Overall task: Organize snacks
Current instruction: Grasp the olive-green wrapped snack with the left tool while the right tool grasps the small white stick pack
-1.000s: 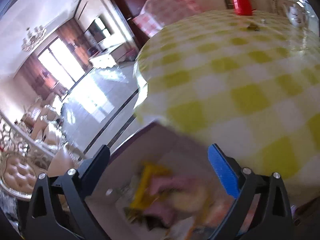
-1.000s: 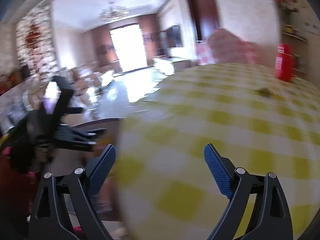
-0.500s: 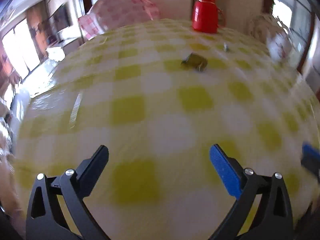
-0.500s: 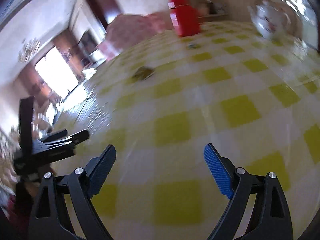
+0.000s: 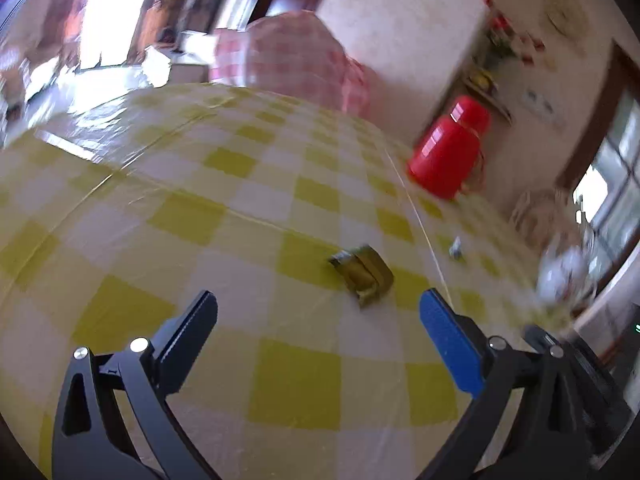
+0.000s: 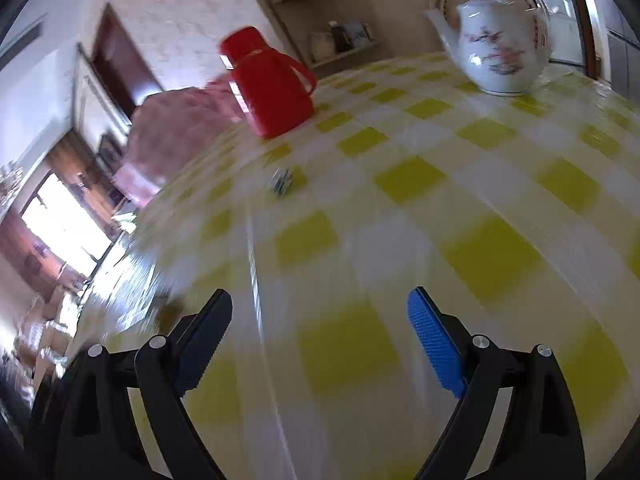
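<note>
A small olive-gold wrapped snack (image 5: 362, 275) lies on the yellow-checked tablecloth (image 5: 208, 216), just ahead of my left gripper (image 5: 316, 332), which is open and holds nothing. A tiny pale wrapped sweet (image 5: 455, 248) lies farther right; the right wrist view shows the same sweet (image 6: 282, 181) well ahead. My right gripper (image 6: 320, 328) hovers open over the tablecloth (image 6: 412, 184), nothing between its fingers. A blurred brownish snack (image 6: 170, 312) sits beside its left finger.
A red thermos jug (image 5: 446, 152) (image 6: 268, 84) stands at the table's far side. A white flowered teapot (image 6: 500, 48) sits at the far right. A pink checked food cover (image 5: 292, 56) lies beyond the table's edge. Wall shelves (image 6: 332, 20) stand behind.
Both grippers have swung from the table's edge and a box of snacks toward the table's middle. The olive snack is now close before the left gripper; the teapot has come into the right view.
</note>
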The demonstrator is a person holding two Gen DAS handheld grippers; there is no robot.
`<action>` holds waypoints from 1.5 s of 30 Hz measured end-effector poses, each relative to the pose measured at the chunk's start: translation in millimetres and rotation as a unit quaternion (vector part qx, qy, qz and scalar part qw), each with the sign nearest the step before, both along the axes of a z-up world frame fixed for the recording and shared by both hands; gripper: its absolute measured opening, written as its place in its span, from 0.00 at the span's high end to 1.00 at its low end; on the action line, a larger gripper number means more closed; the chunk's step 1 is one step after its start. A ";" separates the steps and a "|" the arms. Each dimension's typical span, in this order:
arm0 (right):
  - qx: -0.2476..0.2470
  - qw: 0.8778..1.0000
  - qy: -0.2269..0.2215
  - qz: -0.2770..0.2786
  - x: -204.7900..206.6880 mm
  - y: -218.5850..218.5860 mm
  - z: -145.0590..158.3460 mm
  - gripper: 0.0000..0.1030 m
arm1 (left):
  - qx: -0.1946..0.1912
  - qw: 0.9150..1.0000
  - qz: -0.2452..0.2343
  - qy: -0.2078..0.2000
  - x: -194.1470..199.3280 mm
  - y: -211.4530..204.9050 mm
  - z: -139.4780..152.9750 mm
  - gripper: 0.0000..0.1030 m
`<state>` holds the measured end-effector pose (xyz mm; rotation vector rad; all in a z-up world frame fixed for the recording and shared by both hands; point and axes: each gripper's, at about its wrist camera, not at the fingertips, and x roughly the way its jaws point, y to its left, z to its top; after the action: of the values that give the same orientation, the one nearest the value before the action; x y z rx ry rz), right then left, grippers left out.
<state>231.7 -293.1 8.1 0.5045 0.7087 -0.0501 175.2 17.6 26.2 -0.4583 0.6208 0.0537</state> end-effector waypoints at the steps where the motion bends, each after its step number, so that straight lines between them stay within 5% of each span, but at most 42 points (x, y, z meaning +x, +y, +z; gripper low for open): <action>1: 0.001 1.000 0.002 -0.004 23.2 3.8 0.0 0.17 | -0.017 1.000 0.013 0.003 1.1 8.5 -1.7 0.02; 9: -0.025 0.998 0.046 -0.018 149.1 39.9 -4.8 0.18 | -0.079 0.996 0.032 0.030 7.3 31.1 -14.1 0.02; 14: -0.139 0.984 0.105 -0.031 183.2 60.8 -9.3 0.38 | -0.075 0.996 0.017 0.035 11.1 25.3 -15.2 0.02; 15: -0.176 0.978 0.111 -0.023 180.0 68.6 -9.3 0.57 | -0.074 0.997 0.015 0.036 11.4 24.8 -15.4 0.02; 16: -0.178 0.978 0.105 -0.010 174.7 70.8 -9.9 0.85 | -0.075 0.996 0.013 0.036 11.9 25.1 -15.6 0.02; 20: -0.095 0.992 0.075 0.034 107.7 53.8 -1.7 0.86 | -0.087 0.995 0.011 0.042 14.2 28.6 -19.1 0.02; 25: -0.058 0.994 0.027 0.085 -17.6 41.9 16.7 0.86 | -0.096 0.994 0.001 0.048 15.9 29.6 -21.9 0.02; 31: -0.104 0.989 0.000 0.107 -140.4 57.3 11.6 0.85 | -0.072 0.995 -0.031 0.058 15.0 20.4 -21.1 0.02; 36: -0.115 0.988 0.003 0.106 -177.3 65.4 5.8 0.85 | -0.010 0.996 -0.066 0.062 17.9 -3.2 -16.7 0.02; 40: -0.104 0.988 0.003 0.112 -175.1 64.7 3.9 0.85 | 0.083 0.990 -0.096 0.054 19.5 -38.5 -9.4 0.02; 45: -0.081 0.988 0.015 0.127 -172.5 63.8 1.2 0.85 | 0.085 0.989 -0.072 0.094 68.5 -52.4 -13.8 0.02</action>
<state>59.2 -229.2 9.4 0.2553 0.7867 0.1230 243.8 -34.8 12.5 -0.2442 0.8259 0.0125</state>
